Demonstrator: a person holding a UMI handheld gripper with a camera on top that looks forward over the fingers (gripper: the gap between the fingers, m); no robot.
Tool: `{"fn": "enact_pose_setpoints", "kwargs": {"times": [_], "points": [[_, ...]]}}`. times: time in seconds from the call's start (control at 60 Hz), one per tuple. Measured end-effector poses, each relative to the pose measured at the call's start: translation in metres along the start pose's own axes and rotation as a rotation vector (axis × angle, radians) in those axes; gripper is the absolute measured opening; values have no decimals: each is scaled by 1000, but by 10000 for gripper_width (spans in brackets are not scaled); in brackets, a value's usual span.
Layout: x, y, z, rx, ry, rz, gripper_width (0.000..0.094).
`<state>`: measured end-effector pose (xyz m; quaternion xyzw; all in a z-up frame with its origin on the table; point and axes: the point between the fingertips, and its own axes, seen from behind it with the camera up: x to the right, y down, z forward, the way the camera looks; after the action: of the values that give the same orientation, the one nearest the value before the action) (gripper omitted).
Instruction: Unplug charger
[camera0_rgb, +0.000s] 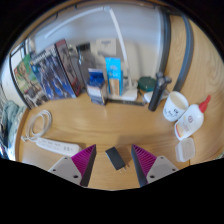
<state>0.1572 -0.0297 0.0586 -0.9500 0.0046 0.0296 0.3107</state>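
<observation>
In the gripper view, the gripper (115, 165) was wide open and held nothing. Its two pink pads (84, 158) stood well apart. The charger (116, 158), a small black block, sat on the wooden desk (120, 125) between the fingers, with a gap on each side. To the left lay a white power strip (57, 146), with a coil of white cord (37, 124) behind it. I could not tell whether the charger was plugged into anything. Books (50, 72) and small boxes (107, 80) stood at the back, and white bottles (187, 120) stood to the right.

The charger looked small, light and hard, so it should not bend or break. Its smooth sides might slip. I think the best hold would be on its two flat sides, squeezed firmly, then pulled straight out.
</observation>
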Motion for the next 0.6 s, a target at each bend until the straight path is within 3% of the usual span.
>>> {"fn": "enact_pose_setpoints", "kwargs": {"times": [0.183, 0.35, 0.467, 0.6], "points": [[-34, -63, -104, 276, -40, 42, 741], [-72, -83, -211, 526, -84, 42, 767], [-102, -62, -261, 609, -98, 38, 792], [-136, -16, -276, 583, -119, -10, 793]]}}
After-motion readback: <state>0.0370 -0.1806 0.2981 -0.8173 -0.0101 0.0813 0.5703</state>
